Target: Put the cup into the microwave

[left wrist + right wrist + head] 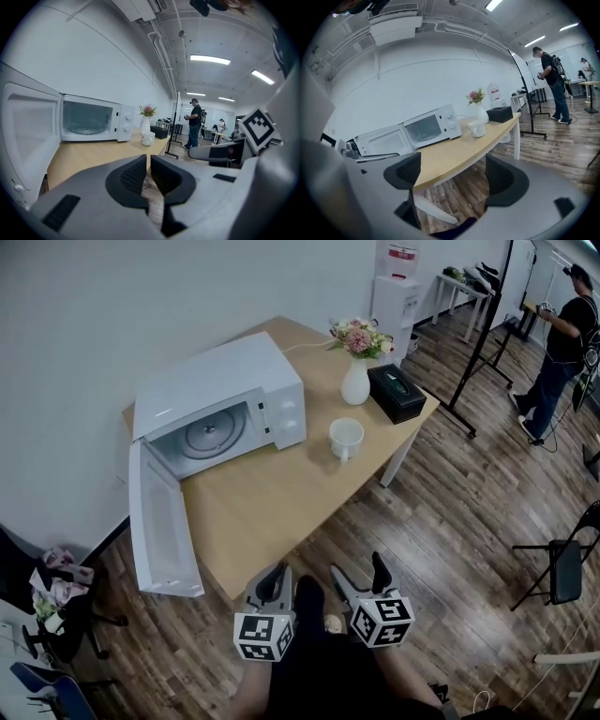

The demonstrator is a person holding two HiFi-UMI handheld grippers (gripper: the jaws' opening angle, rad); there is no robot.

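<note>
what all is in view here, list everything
table: 1, light wood, centre of the head view
microwave: 1, white, table's left end, door swung open
cup: 1, white, on the table, right of the microwave
vase: 1, white, behind the cup, holding pink flowers
box: 1, black, table's right end, beside the vase
water dispenser: 1, white, beyond the table's far end
folding chair: 1, black, right edge
bystander: 1, dark clothes, standing far right
left gripper: 1, grey, jaws together, empty
right gripper: 1, grey, jaws apart, empty
</note>
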